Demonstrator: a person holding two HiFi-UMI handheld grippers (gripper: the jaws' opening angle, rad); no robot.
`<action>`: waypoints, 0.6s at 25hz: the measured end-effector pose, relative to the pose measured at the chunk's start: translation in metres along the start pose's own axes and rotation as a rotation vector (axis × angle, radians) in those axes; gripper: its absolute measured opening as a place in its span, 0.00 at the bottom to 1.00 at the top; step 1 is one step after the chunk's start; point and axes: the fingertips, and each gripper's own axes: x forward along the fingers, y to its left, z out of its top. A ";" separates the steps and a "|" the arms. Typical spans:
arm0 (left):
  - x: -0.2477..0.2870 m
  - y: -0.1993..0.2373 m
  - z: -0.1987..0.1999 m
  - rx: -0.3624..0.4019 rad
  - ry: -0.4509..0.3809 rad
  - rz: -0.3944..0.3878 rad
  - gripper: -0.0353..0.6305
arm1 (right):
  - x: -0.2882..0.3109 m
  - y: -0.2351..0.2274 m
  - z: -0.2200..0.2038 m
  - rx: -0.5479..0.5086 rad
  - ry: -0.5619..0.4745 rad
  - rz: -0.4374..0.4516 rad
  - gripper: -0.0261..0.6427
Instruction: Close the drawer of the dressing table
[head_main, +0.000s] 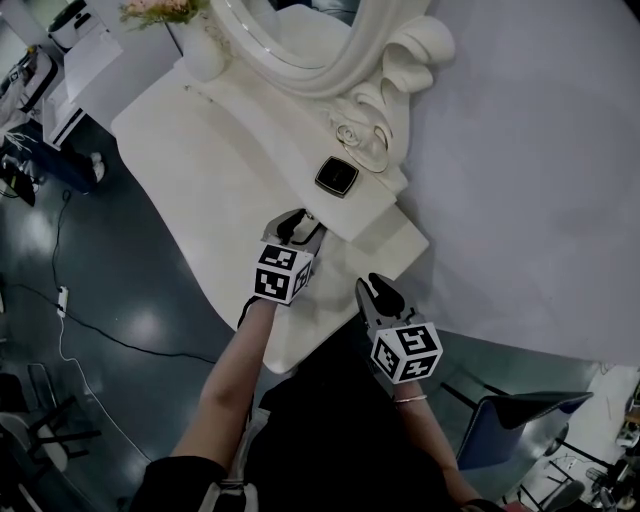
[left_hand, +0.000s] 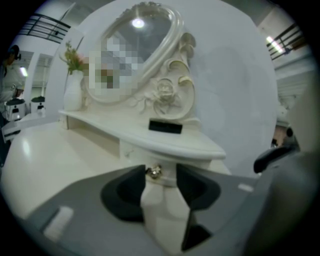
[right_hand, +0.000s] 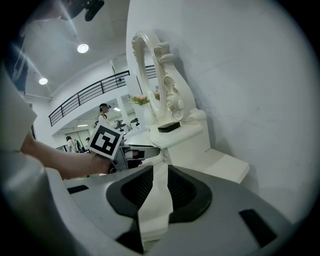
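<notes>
Drawer (left_hand: 135, 150) sits under the raised shelf at the dressing table's (head_main: 200, 150) right end, seemingly pushed in, though the angle is poor. The left gripper (left_hand: 160, 172) has its jaws apart, with the drawer's metal knob (left_hand: 153, 172) between their tips. The right gripper (right_hand: 156, 167) hangs nearby, jaws apart and empty.

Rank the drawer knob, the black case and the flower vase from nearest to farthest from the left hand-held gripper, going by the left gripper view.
1. The drawer knob: at the tips of the left hand-held gripper, between its open jaws.
2. The black case: on the shelf just above, centre.
3. The flower vase: far left, at the shelf's other end.
</notes>
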 end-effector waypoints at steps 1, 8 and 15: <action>0.000 0.000 0.000 0.001 0.000 0.002 0.34 | 0.000 0.000 0.000 -0.001 -0.001 0.002 0.16; -0.006 0.002 0.002 -0.002 -0.001 0.026 0.33 | 0.001 0.008 0.004 -0.008 -0.008 0.016 0.16; -0.024 0.006 0.000 0.002 0.004 0.071 0.28 | -0.002 0.017 0.005 -0.017 -0.023 0.021 0.16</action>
